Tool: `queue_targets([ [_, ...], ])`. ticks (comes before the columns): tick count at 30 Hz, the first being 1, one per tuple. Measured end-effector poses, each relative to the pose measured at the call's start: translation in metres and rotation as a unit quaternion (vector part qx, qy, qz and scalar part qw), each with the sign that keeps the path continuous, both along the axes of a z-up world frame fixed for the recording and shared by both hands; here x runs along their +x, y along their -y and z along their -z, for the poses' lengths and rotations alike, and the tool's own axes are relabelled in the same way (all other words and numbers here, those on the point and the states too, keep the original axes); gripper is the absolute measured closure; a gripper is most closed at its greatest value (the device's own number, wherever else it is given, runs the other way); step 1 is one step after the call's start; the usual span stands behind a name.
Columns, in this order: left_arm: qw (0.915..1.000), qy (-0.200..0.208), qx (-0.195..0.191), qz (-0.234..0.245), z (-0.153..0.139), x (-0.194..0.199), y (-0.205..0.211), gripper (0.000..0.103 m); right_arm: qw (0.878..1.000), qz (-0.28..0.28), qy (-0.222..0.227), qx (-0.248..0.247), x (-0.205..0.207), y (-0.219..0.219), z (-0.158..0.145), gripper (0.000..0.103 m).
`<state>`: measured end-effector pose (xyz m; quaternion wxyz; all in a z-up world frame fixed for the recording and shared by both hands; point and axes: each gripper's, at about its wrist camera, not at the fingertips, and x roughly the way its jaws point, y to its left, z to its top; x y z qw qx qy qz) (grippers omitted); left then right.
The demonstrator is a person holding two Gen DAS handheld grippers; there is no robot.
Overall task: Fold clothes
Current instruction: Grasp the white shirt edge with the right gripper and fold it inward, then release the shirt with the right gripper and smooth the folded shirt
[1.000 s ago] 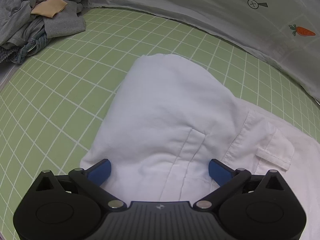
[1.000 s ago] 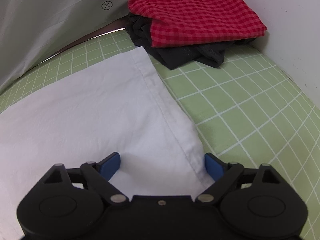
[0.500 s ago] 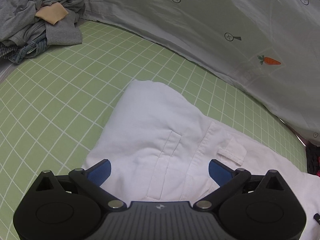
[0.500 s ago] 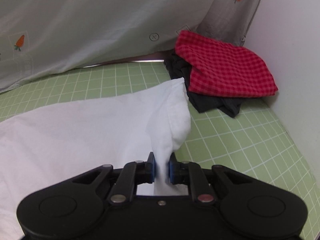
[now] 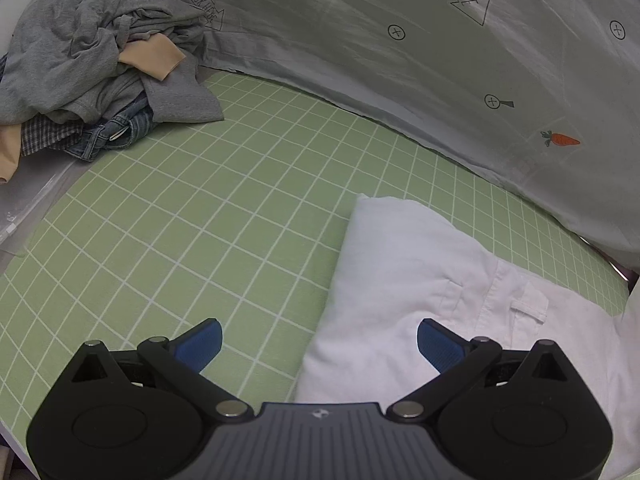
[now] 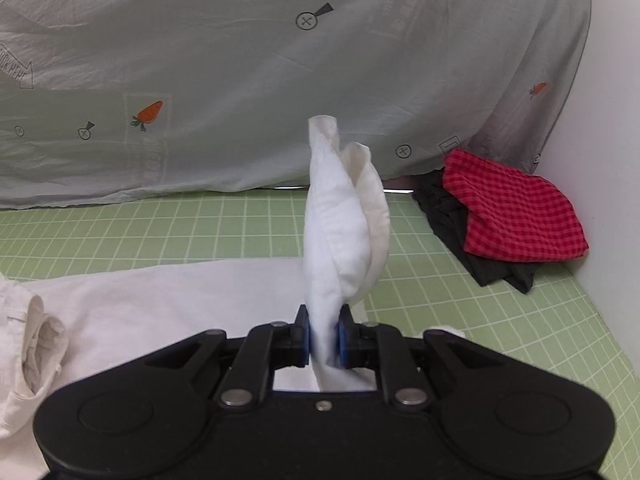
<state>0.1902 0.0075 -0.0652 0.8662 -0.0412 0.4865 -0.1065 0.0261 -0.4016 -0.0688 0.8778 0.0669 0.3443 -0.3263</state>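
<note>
White trousers [image 5: 404, 280] lie on the green checked mat [image 5: 208, 216], waistband end with a belt loop toward my left gripper. My left gripper [image 5: 318, 340] is open and empty, hovering over the garment's left edge. In the right wrist view my right gripper [image 6: 323, 338] is shut on the hem end of the white trousers [image 6: 340, 216] and holds it lifted above the mat, the fabric standing up in a bunch between the pads. The rest of the garment [image 6: 168, 300] lies flat to the left.
A pile of grey and denim clothes [image 5: 92, 60] sits at the far left corner. A folded red checked cloth on dark garments [image 6: 508, 216] lies at the far right by the white wall [image 6: 608, 160]. A grey printed sheet [image 6: 240, 80] hangs along the back.
My right gripper shut on the trouser hem and lifted it up off the mat. My left gripper pulled back and shifted left, staying open.
</note>
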Motion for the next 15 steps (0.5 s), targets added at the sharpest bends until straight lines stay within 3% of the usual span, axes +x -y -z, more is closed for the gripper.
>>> queue_targets([
  [5,0.9998,-0.015,0.011,0.011,0.008,0.002,-0.036,0.001,0.999,-0.009,-0.024,0.021,0.028,-0.06,0.029,0.089],
  [8,0.999,-0.024,0.03,0.021,0.013,0.003,-0.056,0.001,0.997,-0.005,-0.063,0.032,0.04,-0.095,0.06,0.086],
  [11,0.9988,-0.025,0.033,0.027,0.014,0.007,-0.072,0.001,0.995,0.007,-0.099,0.033,0.047,-0.115,0.084,0.08],
  [13,0.9988,-0.027,0.031,0.027,0.016,0.011,-0.077,0.001,0.994,0.016,-0.097,0.056,0.047,-0.117,0.086,0.068],
  [15,0.9988,-0.03,0.027,0.027,0.017,0.015,-0.078,0.001,0.994,0.019,-0.082,0.069,0.044,-0.119,0.081,0.063],
])
